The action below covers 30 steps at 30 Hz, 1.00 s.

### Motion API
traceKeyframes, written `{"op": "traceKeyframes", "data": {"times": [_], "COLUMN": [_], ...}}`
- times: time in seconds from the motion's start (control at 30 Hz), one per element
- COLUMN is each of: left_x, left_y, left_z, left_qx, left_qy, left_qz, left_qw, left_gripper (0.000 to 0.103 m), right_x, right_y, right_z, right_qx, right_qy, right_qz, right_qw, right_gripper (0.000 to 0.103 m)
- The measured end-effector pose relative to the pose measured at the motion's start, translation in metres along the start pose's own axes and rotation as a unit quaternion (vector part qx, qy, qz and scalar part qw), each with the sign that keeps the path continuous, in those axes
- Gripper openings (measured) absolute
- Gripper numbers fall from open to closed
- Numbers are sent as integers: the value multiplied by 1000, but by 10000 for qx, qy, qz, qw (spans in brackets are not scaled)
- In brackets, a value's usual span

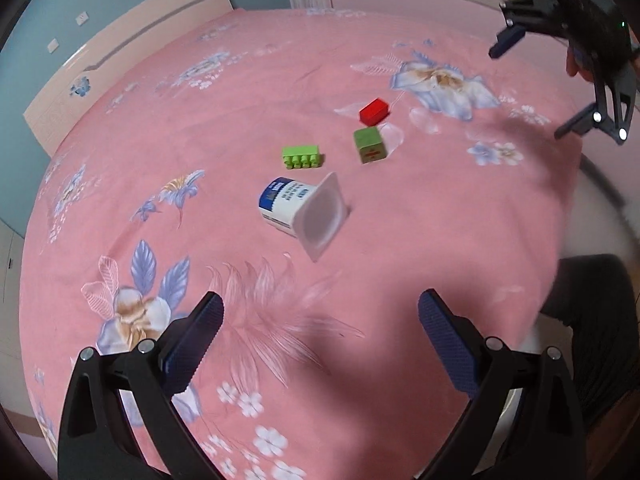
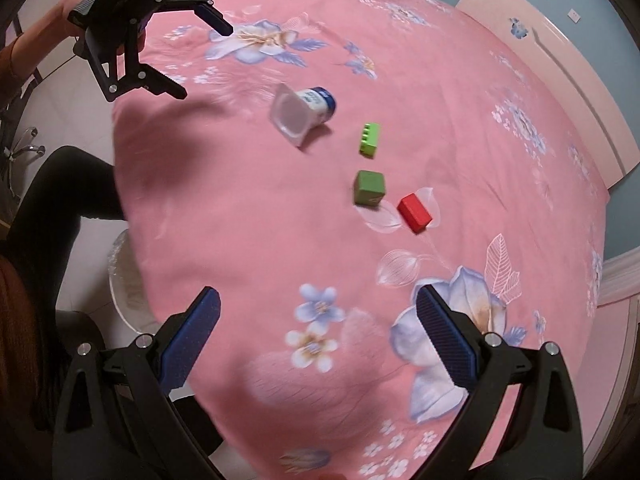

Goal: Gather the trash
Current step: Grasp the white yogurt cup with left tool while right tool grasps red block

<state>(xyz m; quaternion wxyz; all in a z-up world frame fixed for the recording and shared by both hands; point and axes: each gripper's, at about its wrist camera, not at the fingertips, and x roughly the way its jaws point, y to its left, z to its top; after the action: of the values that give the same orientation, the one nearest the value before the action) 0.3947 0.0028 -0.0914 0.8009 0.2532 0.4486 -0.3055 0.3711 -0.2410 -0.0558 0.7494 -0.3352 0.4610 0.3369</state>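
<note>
Both grippers hover over the pink bedsheet (image 1: 280, 80). Left gripper (image 1: 320, 344) and right gripper (image 2: 318, 336) gape wide, empty. The yogurt cup (image 1: 304, 210) lies tipped over.

A pink floral bedsheet (image 1: 248, 92) is covering a wide bed whose pale headboard (image 1: 120, 60) is leaning against a blue-grey wall (image 1: 52, 12) carrying white sockets (image 1: 82, 19), while pale tiled floor (image 2: 56, 120) is showing beside the bed

My left wrist camera looks down along jaws across bed (image 1: 200, 128), from near its edge. Right wrist camera faces same bed from opposite side. Both share yogurt cup (image 1: 302, 210) (image 2: 304, 114), blocks, mid-distance.
</note>
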Motion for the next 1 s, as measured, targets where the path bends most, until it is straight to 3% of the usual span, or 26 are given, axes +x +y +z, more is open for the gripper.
{"op": "traceKeyframes", "data": {"times": [0.3, 0.57, 1.0], "left_x": [41, 71, 114], "left_y": [18, 31, 33], "left_z": [28, 45, 56], "left_qx": [289, 470, 840], "left_qy": [262, 406, 577], "left_qz": [-426, -560, -1039], "left_qw": [9983, 9965, 9894], "left_gripper": [99, 99, 99], "right_x": [41, 72, 127], "right_y": [-38, -65, -90], "right_z": [19, 29, 47], "right_qx": [-185, -268, -503], "right_qy": [224, 419, 713], "right_qz": [144, 228, 467], "right_qw": [9995, 9985, 9951], "right_gripper": [96, 96, 96]}}
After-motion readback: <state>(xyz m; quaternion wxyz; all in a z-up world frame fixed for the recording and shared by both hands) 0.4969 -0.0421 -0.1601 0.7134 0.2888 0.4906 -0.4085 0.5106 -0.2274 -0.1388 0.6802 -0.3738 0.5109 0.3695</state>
